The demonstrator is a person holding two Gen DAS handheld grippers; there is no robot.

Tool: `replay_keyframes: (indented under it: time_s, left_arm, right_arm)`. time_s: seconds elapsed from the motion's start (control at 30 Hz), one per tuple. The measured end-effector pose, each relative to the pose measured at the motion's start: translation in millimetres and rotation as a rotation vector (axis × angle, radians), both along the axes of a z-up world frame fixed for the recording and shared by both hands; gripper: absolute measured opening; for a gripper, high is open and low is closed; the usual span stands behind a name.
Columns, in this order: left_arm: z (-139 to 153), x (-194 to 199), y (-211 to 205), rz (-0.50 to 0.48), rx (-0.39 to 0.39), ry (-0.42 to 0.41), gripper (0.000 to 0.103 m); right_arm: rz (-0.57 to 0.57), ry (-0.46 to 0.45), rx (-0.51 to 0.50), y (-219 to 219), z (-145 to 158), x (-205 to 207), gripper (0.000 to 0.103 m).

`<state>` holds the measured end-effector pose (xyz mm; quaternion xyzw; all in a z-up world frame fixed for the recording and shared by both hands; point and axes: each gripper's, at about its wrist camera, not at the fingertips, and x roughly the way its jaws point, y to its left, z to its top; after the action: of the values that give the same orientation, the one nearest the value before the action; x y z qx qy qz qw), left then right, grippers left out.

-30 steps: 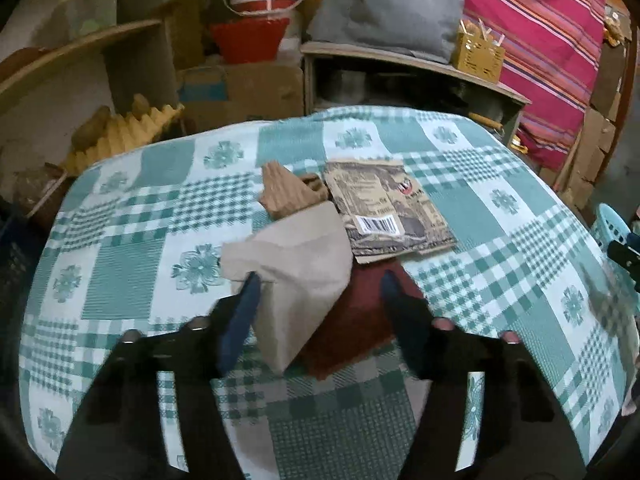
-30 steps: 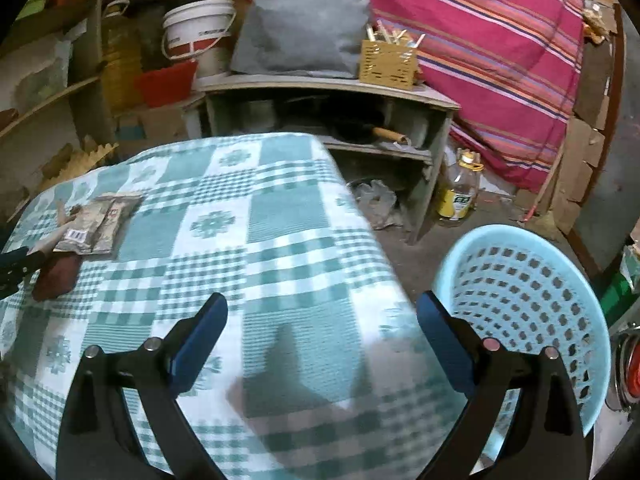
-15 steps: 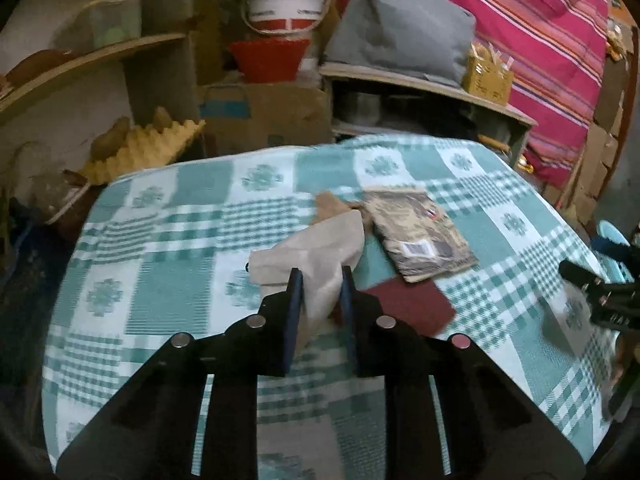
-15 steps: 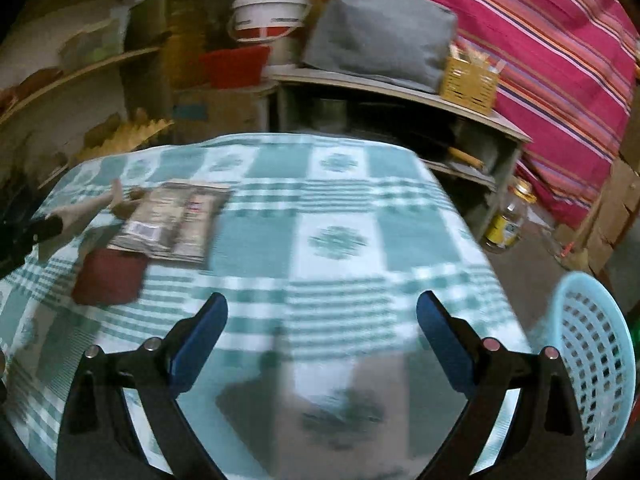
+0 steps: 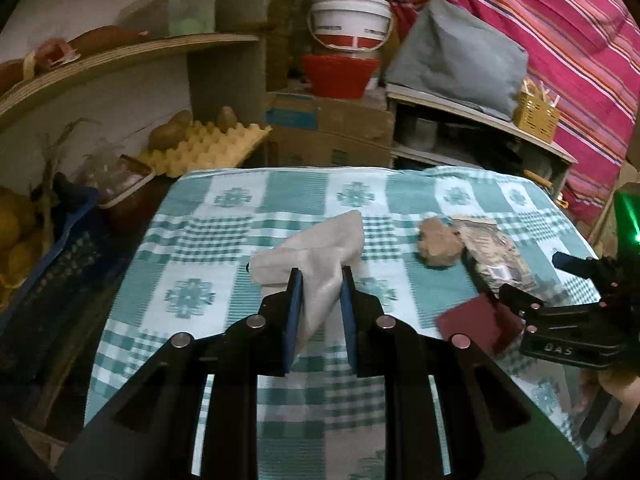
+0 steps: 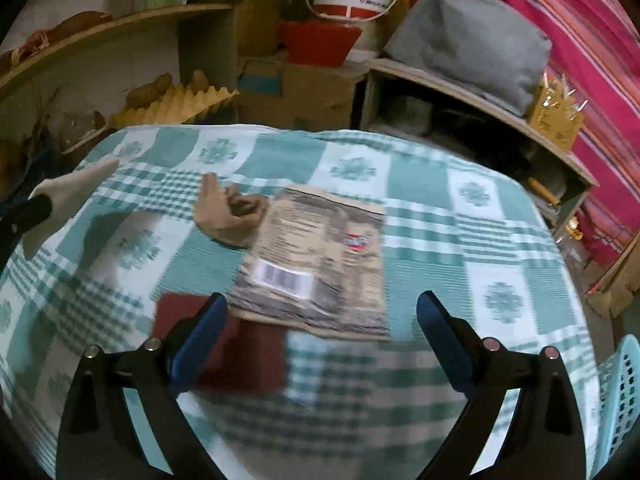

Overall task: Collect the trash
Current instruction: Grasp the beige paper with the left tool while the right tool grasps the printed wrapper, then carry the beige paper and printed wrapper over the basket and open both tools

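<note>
My left gripper [image 5: 319, 276] is shut on a beige sheet of paper [image 5: 316, 248], which hangs a little above the green checked tablecloth [image 5: 224, 248]. To its right lie a crumpled brown paper [image 5: 438, 244], a printed wrapper [image 5: 492, 252] and a dark red card [image 5: 476, 320]. In the right wrist view my right gripper [image 6: 322, 299] stands open just above the near edge of the wrapper [image 6: 320, 256]. Its left finger is over the red card [image 6: 248, 356]. The brown paper [image 6: 228, 216] lies beyond, and the held beige sheet [image 6: 68, 192] shows at the far left.
A light blue laundry-style basket [image 6: 620, 392] stands off the table's right edge. Behind the table are a yellow egg tray [image 5: 200, 144], cardboard boxes [image 5: 332, 132], a red tub [image 5: 340, 74] and a low shelf [image 5: 480, 116]. A blue crate [image 5: 52, 264] sits at the left.
My left gripper closed on the beige sheet and carried it up and left, off the pile. My right gripper swung from the basket side to over the wrapper, still open.
</note>
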<state>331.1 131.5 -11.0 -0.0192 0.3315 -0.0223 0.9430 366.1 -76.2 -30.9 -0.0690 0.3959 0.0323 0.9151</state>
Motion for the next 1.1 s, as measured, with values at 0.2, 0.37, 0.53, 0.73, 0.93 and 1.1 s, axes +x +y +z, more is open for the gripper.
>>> replay_keyframes:
  time_s: [0.2, 0.37, 0.53, 0.73, 0.93, 1.1]
  left_arm:
    - [-2.4, 4.3, 9.1, 0.012, -0.025, 0.009, 0.018]
    - [-5.0, 4.3, 4.9, 0.006, -0.012, 0.014, 0.018]
    - [-4.9, 4.8, -2.1, -0.001, -0.004, 0.012, 0.018]
    - [-4.2, 3.4, -13.9, -0.017, 0.004, 0.005, 0.017]
    - [1.6, -7.8, -42.5, -0.057, 0.039, -0.012, 0.016]
    - [13.7, -23.7, -83.0, -0.125, 0.022, -0.033, 0.016]
  right_arm:
    - [-0.019, 0.056, -0.040, 17.9, -13.2, 25.3, 0.092]
    - [-0.023, 0.102, -0.004, 10.2, -21.0, 35.1, 0.058]
    - [-0.014, 0.089, 0.064, -9.6, -14.0, 29.8, 0.028]
    - [-0.010, 0.063, 0.131, -40.9, 0.6, 16.7, 0.016]
    - [-0.023, 0.010, 0.168, -77.4, 25.7, -10.8, 0.014]
    - [-0.057, -0.032, 0.194, -123.4, 50.5, -45.4, 0.014]
